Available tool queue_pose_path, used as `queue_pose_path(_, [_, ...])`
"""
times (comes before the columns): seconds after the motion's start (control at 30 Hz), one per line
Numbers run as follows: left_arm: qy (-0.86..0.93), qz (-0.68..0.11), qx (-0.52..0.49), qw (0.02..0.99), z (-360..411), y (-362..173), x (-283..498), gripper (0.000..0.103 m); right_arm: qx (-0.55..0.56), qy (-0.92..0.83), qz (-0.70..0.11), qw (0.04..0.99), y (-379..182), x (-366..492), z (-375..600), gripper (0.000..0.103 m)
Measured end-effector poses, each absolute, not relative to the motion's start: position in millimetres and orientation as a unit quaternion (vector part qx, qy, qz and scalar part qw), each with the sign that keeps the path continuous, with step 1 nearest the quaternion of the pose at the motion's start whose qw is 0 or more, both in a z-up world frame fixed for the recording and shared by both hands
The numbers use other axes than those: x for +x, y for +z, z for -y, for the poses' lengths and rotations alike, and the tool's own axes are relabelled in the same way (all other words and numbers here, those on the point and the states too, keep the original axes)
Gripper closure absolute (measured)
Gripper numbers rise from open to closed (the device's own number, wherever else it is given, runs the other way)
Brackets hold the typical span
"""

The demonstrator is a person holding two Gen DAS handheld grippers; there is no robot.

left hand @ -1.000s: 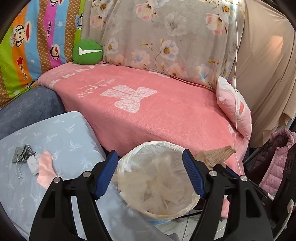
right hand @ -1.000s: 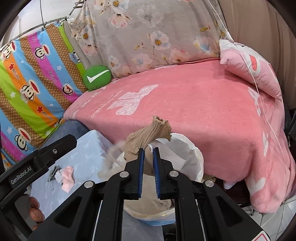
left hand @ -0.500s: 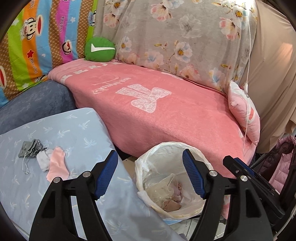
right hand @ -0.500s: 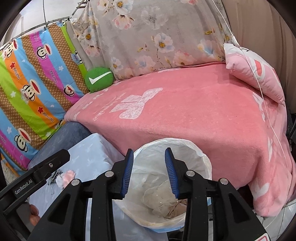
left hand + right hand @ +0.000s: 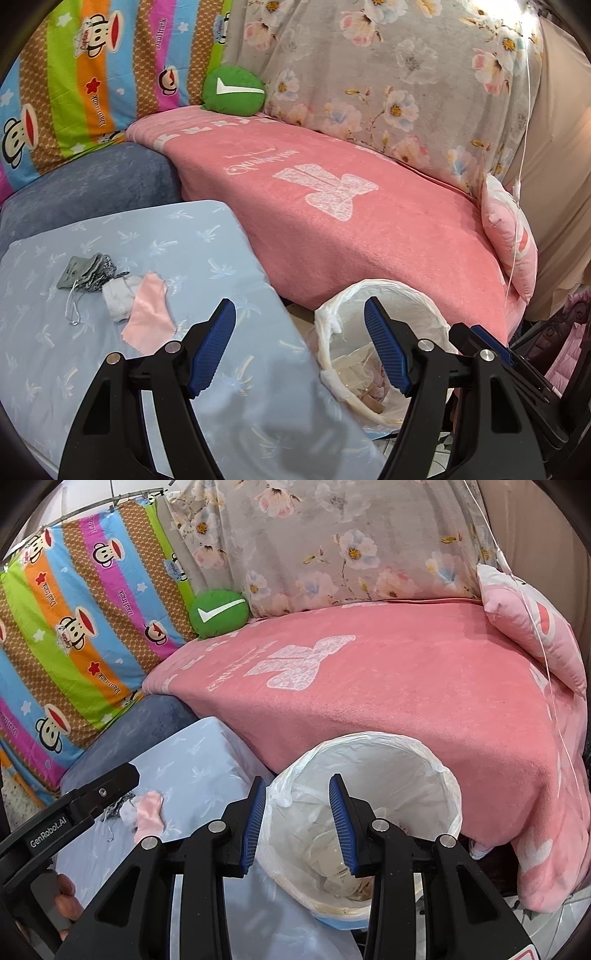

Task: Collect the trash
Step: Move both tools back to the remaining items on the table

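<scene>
Trash bin (image 5: 436,775), round, lined with a white plastic bag (image 5: 417,295): lower centre of the right wrist view, lower right of the left wrist view. It stands on the floor between the pale blue table surface and the front edge of the pink blanket. Contents: crumpled translucent wrappers and pale scraps at the bottom; single items cannot be told apart.

Right gripper (image 5: 297,819): bottom centre of its own view, above the near rim of the bin. Jaws parted by a moderate gap, nothing between the blue pads.

Left gripper (image 5: 299,343): bottom centre of its own view, over the table edge and the left rim of the bin. Jaws wide apart, nothing between them. Its black body also shows at lower left of the right wrist view, with fingers (image 5: 66,897) of the person's hand beneath it.

Small pile on the table, left of both views:
- pink cloth (image 5: 147,317), flat, nearest the left gripper
- white cloth (image 5: 118,295), crumpled, touching the pink one
- grey tag with dark patterned fabric (image 5: 88,273), a thin cord trailing from it

Table (image 5: 207,243): covered in pale blue fabric with a palm-tree print.

Pink blanket (image 5: 369,243): white bow motif, spread across the sofa seat, centre of both views.

Green round cushion (image 5: 232,88): white tick mark, upper left, at the back of the seat.

Pink pillow (image 5: 535,627): right edge.

Grey floral cover (image 5: 369,74): across the top.

Striped monkey-print cloth (image 5: 74,627): upper left.
</scene>
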State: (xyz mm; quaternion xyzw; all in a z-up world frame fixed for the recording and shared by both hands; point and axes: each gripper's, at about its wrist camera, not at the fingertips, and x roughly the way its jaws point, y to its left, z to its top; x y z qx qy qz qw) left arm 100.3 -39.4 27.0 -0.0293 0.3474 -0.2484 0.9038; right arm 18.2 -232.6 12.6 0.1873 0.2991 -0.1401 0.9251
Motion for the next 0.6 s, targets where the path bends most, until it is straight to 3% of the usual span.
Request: queue_pose_path(0.6, [-0.196, -0.358, -0.055, 0.911, -24, 12, 111, 0.034, 0.139, -0.083, -0.325, 0.932, 9, 45, 151, 0.064])
